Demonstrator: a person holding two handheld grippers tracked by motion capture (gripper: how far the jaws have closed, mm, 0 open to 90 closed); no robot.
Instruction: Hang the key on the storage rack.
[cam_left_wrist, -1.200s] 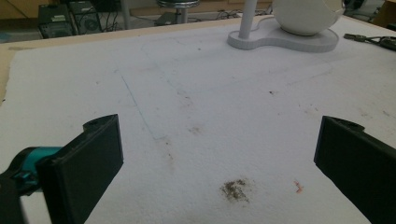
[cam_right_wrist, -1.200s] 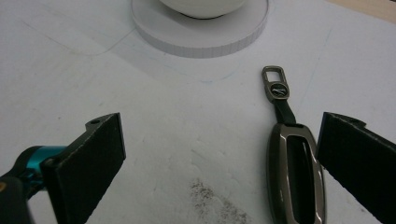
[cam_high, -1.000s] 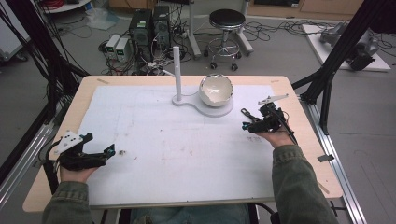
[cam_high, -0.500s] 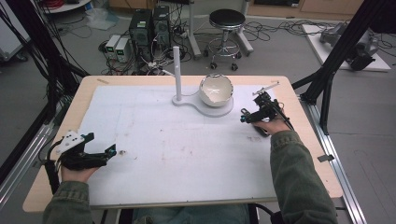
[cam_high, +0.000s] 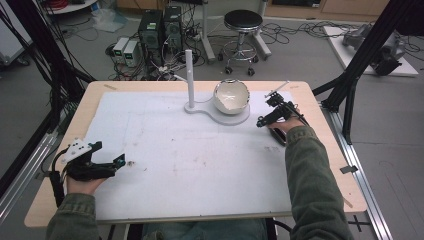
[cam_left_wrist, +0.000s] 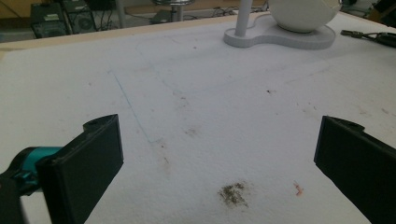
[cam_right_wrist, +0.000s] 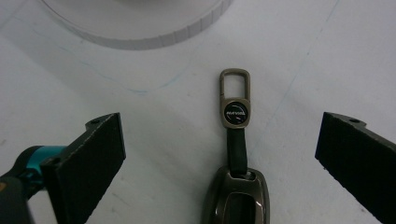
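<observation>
My right tool (cam_right_wrist: 219, 154), jaws spread wide and released, hovers over the dark metal car-key fob with a strap and clasp (cam_right_wrist: 236, 163), which lies flat on the white foam-covered surface (cam_high: 200, 160) at 4 o'clock of the white bowl stand (cam_high: 231, 107). My left tool (cam_left_wrist: 219, 177), likewise released, rests at 8 o'clock.

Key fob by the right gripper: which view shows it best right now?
The right gripper view: the key fob lies flat between the open jaws, its strap and metal clasp sharp. The high view gives a small dark shape near the right hand. The left gripper view catches a dark sliver beside the white stand.
</observation>
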